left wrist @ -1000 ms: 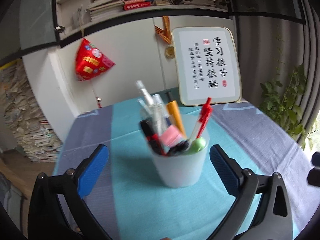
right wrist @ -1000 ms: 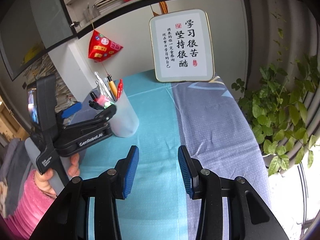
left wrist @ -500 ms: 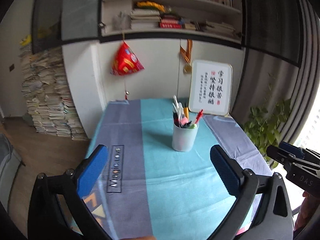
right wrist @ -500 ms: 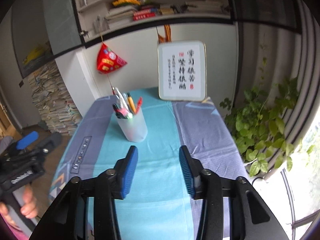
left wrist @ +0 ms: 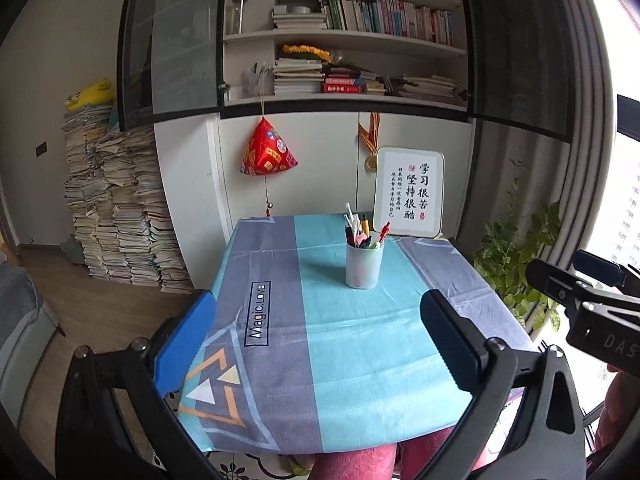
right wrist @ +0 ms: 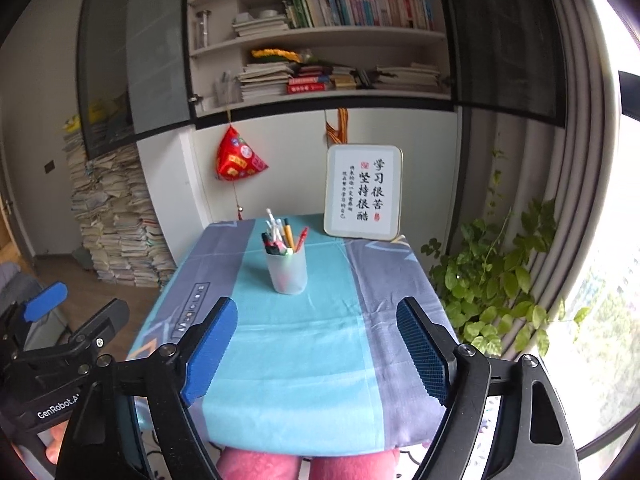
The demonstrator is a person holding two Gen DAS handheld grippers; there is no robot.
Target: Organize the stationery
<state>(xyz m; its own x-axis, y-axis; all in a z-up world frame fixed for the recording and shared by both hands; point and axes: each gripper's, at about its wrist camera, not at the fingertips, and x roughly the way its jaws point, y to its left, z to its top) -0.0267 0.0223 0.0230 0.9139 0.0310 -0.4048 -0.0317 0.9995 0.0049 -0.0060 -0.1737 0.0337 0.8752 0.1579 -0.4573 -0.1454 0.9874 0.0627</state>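
A translucent white pen cup stands upright on the far middle of the table, filled with several pens and markers. It also shows in the right wrist view. My left gripper is open and empty, held back over the table's near edge. My right gripper is open and empty too, also near the front edge. Each gripper shows at the side of the other's view: the right one, the left one.
The table wears a blue and grey cloth. A framed calligraphy sign leans at the table's back. A leafy plant stands to the right, paper stacks to the left, bookshelves behind.
Both grippers have pulled far back from the pen cup toward the table's near edge. The right gripper's jaws have opened wider. The cup has stayed put.
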